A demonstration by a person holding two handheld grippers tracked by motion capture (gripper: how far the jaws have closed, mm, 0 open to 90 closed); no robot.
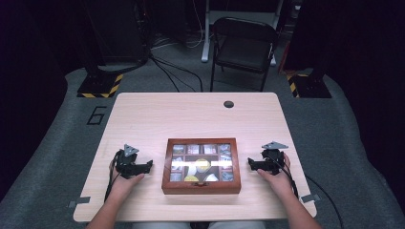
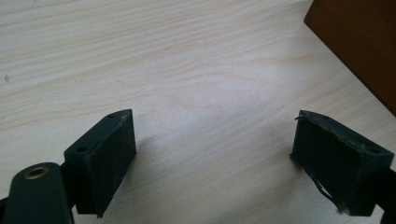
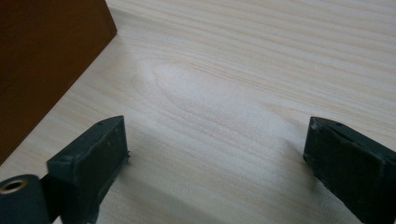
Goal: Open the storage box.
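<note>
I am holding my left gripper [image 1: 149, 165] and right gripper [image 1: 250, 163] low over the table [image 1: 143, 114], both with jaws spread wide and gripping nothing. The wooden box [image 1: 200, 186] is sitting closed between them — its long axis running side to side, each gripper pointing inward at one short end, both about equally near.

A large dark numeral "6" [image 1: 97, 115] is marked on the grey floor mat [image 1: 57, 143], beyond the left gripper's jaws and off the worktop's far left corner. Nothing else is legible.
</note>
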